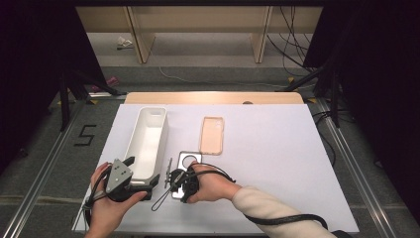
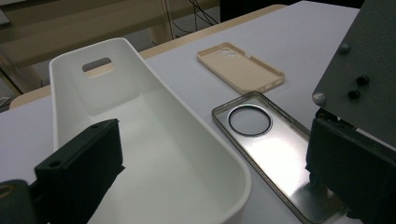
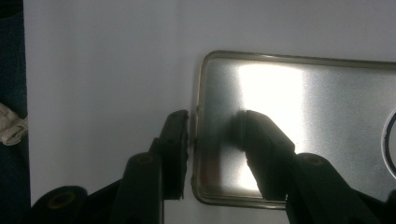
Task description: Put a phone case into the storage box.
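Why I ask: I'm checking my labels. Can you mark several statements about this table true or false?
1. The white bin is empty. True.
2. The beige phone case lies inside the bin. False: it lies on the tabletop, beside the bin.
3. The right tool has its jaws astride the rim of the silvery case. True.
4. The left tool grips the beige phone case. False: it is open at the bin's near end.
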The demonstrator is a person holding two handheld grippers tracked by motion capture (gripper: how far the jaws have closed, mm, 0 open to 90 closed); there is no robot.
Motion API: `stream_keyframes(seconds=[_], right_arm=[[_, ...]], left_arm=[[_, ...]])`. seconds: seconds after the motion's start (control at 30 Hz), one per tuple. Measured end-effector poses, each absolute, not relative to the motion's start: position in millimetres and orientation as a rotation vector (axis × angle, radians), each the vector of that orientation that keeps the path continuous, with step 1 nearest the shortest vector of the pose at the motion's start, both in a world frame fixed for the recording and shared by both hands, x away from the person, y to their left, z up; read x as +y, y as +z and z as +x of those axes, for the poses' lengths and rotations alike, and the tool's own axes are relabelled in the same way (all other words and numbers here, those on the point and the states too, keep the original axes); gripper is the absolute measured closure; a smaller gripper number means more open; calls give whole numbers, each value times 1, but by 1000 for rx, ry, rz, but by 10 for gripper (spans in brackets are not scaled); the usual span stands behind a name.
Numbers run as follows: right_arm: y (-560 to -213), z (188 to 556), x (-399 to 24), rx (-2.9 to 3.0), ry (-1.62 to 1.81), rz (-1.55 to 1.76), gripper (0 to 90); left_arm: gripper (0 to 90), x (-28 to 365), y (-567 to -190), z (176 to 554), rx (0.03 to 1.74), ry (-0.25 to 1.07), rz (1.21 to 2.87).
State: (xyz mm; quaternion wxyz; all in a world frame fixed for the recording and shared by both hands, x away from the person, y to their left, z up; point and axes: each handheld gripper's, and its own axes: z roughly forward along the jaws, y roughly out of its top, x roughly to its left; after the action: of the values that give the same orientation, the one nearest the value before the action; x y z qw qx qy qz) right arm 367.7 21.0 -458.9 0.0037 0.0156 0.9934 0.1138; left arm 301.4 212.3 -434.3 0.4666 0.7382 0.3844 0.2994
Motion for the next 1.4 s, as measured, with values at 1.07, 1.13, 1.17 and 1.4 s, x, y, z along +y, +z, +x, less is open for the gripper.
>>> stream_keyframes(seconds=[1.07,1.13,1.17,1.4], right_arm=[[-458,356,23,3116,338,-23,891],[-458,357,22,3109,340,-38,891],[-458,357,21,3112,339,-31,892],[-454,358,17,3104,405,-21,894]], left_arm=[[36,212,-435,302,946,733,1816],[36,212,-435,302,947,733,1816],[36,212,-435,302,947,732,1817],[36,211,-435,302,949,732,1813]])
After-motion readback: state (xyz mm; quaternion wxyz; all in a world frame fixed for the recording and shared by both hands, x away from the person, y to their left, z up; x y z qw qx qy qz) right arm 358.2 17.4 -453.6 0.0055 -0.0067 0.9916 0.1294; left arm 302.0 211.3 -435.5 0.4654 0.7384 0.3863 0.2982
